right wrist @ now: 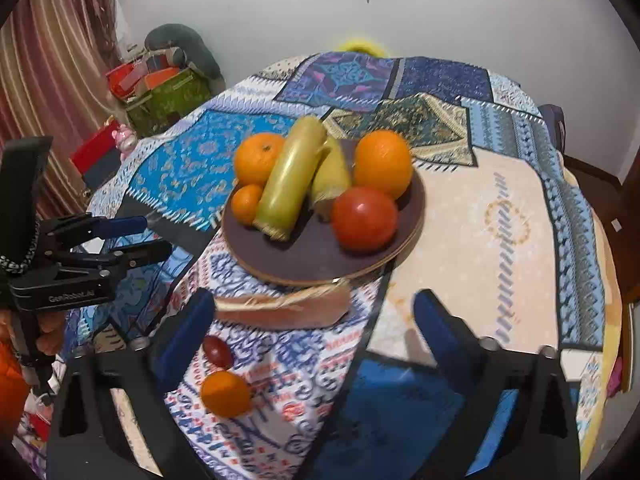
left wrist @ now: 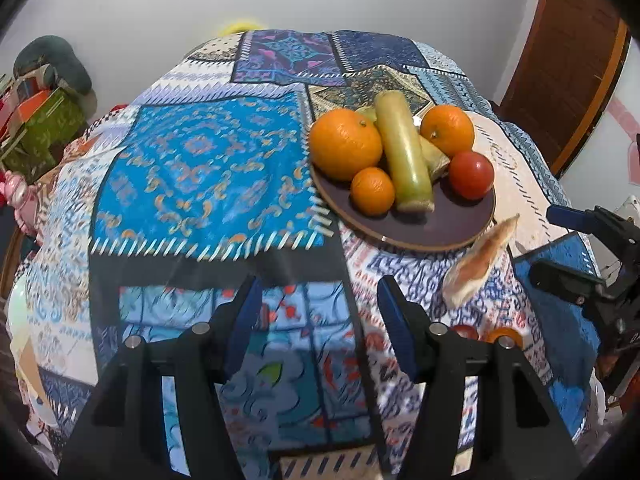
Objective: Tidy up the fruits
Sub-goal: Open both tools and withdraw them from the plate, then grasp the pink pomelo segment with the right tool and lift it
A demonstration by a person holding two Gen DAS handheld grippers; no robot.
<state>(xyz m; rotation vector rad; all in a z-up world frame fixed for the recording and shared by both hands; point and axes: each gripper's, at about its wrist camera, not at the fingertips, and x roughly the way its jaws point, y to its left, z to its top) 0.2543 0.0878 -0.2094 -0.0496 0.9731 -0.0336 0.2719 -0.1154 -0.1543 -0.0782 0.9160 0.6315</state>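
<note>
- Left claw (left wrist: pixel 320 320) hangs above the patchwork cloth (left wrist: pixel 200 168), its blue-padded jaws apart and holding nothing.
- Right claw (right wrist: pixel 316 332) hovers low over the same cloth, jaws spread wide and empty; in the left wrist view it shows at the far right (left wrist: pixel 560 240), beside the plate.
- Plate (left wrist: pixel 452 224), dark with a pale rim, lies ahead and to the right of the left claw, and straight ahead of the right claw.
- On the plate: a big orange (left wrist: pixel 346 144), a small orange (left wrist: pixel 373 191), a long green stalk (left wrist: pixel 404 152) lying across the middle, a second orange (left wrist: pixel 447 130) behind it, and a tomato (left wrist: pixel 471 174) at the near right.
- A second green piece (right wrist: pixel 331 176) is tucked beside the stalk, touching it.
- A pale, reddish slice (right wrist: pixel 280 306), blurred, lies on the cloth just in front of the plate's near rim, between the right claw's fingertips and the plate.
- Closer in, between the right claw's jaws and toward its left finger, a dark red grape (right wrist: pixel 217 352) and a loose orange (right wrist: pixel 225 394) rest on the cloth, near each other but apart.
- Left claw appears at the left edge of the right wrist view (right wrist: pixel 140 236), level with the plate.
</note>
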